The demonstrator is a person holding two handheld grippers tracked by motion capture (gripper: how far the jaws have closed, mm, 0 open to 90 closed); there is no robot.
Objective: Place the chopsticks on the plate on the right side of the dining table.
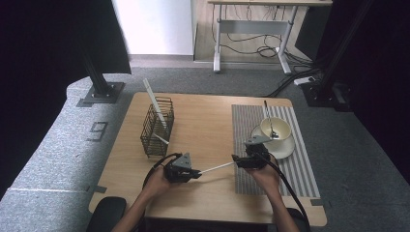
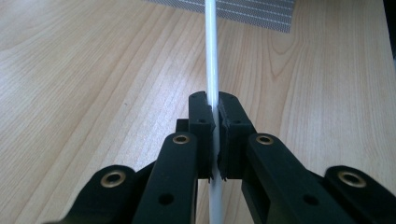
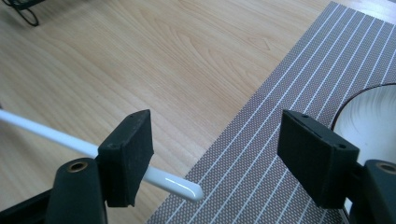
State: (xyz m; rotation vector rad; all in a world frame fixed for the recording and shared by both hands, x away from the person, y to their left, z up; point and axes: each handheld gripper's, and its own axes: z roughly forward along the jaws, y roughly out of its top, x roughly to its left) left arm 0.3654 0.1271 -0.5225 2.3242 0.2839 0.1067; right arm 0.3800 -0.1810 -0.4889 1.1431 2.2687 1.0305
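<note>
My left gripper (image 1: 197,172) is shut on a thin white stick (image 1: 216,167) near the table's front edge. In the left gripper view the stick (image 2: 211,56) runs straight out from between the pressed pads of the left gripper (image 2: 215,109) towards the placemat. My right gripper (image 1: 236,160) faces it from the right, at the placemat's left edge. In the right gripper view the right gripper (image 3: 215,135) stands open. The stick's rounded tip (image 3: 180,185) pokes in past the left pad (image 3: 128,156), and the right pad (image 3: 315,156) is well clear of it.
A black wire basket (image 1: 157,128) with more white sticks stands at the left of the table. On the striped placemat (image 1: 304,166) sits a white plate (image 1: 286,148) carrying a cream bowl (image 1: 279,126) with a spoon, close behind my right gripper.
</note>
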